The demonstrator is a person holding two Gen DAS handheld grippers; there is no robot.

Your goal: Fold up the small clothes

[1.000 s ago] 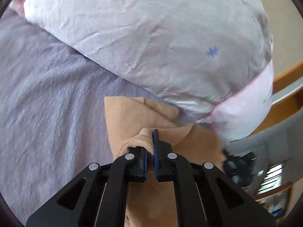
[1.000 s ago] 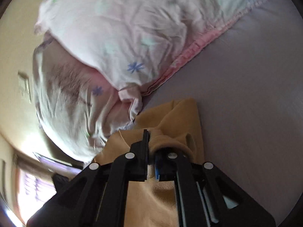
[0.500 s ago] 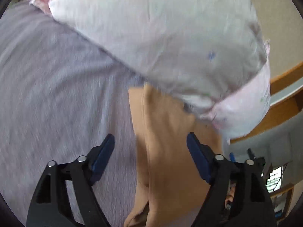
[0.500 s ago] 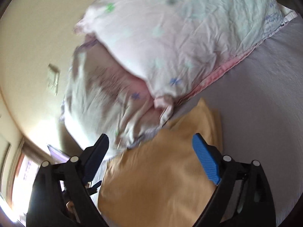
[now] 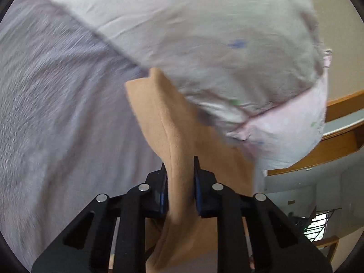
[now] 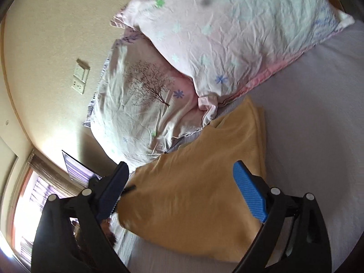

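Note:
A small tan fleece garment [image 5: 182, 136] lies folded on the grey-lilac bedsheet [image 5: 56, 113], its far end tucked under the pillows. My left gripper [image 5: 179, 177] is shut on a raised fold along the garment's edge. In the right wrist view the same garment [image 6: 200, 182] looks yellow-tan and lies flat. My right gripper [image 6: 182, 188] is open wide and empty, held just above the garment, its fingers straddling it.
Two floral pillows [image 6: 227, 34] are stacked at the head of the bed, against the garment's far end. A cream wall with a switch plate [image 6: 79, 77] is behind. A wooden bed frame [image 5: 341, 104] shows at right. Bedsheet [image 6: 318, 113] extends right of the garment.
A second ago both grippers were shut on the garment. Both then opened. Now the left has shut again on a fold of the garment, while the right stays open and has pulled back.

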